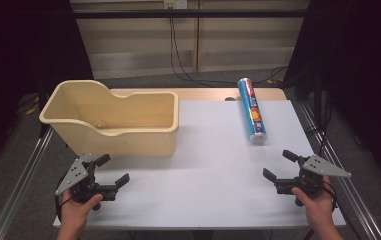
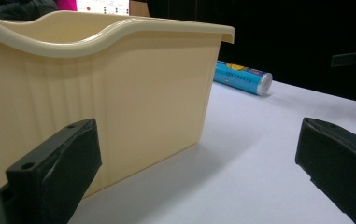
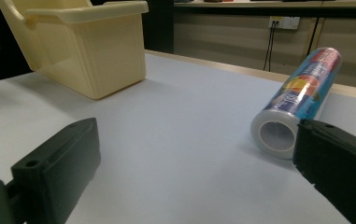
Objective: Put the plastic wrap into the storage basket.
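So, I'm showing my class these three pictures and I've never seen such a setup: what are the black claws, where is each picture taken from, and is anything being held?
A person holds a hand-operated two-jaw tool in each hand: the left gripper and the right gripper. One picture looks down from above; the other two come from cameras riding on each gripper, looking along its black jaws. On the white table stand a cream plastic bin and, lying on its side, a blue roll. Both grippers are open, holding nothing.
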